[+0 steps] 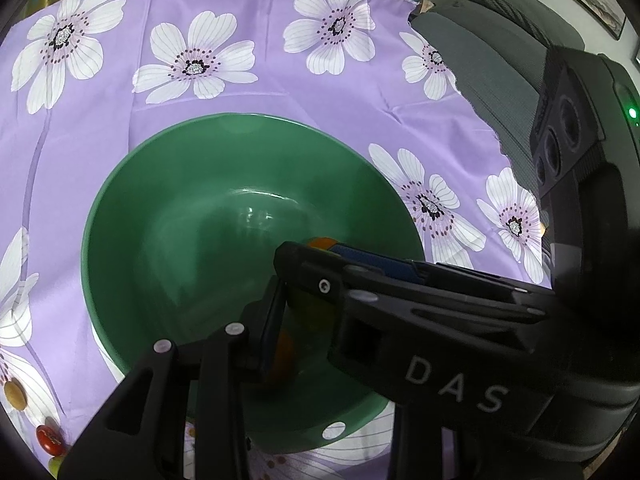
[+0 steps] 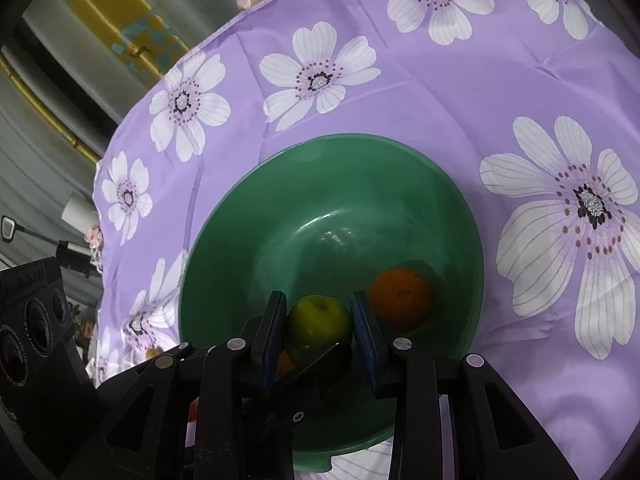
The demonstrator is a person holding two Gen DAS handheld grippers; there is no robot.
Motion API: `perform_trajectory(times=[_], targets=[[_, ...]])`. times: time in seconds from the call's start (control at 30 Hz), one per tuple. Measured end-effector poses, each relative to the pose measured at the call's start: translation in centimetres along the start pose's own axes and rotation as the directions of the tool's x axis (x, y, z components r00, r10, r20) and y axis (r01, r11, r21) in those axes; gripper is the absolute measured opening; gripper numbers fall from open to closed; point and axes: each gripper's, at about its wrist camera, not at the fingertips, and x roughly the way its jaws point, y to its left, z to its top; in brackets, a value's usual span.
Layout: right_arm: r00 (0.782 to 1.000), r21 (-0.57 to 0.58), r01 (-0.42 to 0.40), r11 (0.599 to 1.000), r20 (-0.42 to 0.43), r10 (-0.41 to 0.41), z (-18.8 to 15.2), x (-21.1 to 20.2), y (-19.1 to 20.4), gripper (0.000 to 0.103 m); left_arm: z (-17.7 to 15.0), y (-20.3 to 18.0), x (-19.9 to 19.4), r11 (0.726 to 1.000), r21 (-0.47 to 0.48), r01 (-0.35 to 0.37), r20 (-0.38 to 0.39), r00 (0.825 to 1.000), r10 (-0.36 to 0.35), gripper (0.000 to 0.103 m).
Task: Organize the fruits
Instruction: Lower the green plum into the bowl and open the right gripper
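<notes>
A green bowl [image 1: 168, 240] sits on a purple flowered cloth; it also shows in the right wrist view [image 2: 360, 184]. My right gripper [image 2: 320, 320] is shut on a green fruit [image 2: 318, 318] and holds it inside the bowl. An orange [image 2: 402, 296] lies in the bowl just right of it. In the left wrist view the right gripper [image 1: 308, 280] crosses in front and hides most of the fruit; only an orange patch [image 1: 286, 344] shows. One finger of my left gripper [image 1: 272, 320] shows beside it; its jaws are mostly hidden.
A red fruit [image 1: 50, 438] and a brown round thing [image 1: 15, 394] lie on the cloth [image 1: 240, 92] at the lower left. A grey sofa [image 1: 500, 52] stands beyond the table's right edge. Curtains and a lamp [image 2: 78, 210] lie off the left edge.
</notes>
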Motion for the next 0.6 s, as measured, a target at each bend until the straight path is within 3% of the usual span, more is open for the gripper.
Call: perform_trajectory(times=[0.6], targets=[[1.0, -0.011, 0.019, 1.0, 0.013, -0.019, -0.16, 0.09, 0.25, 0.035, -0.02, 0.41, 0.2, 0.998, -0.049, -0.043, -0.025, 0.999, 0.042, 0.033]])
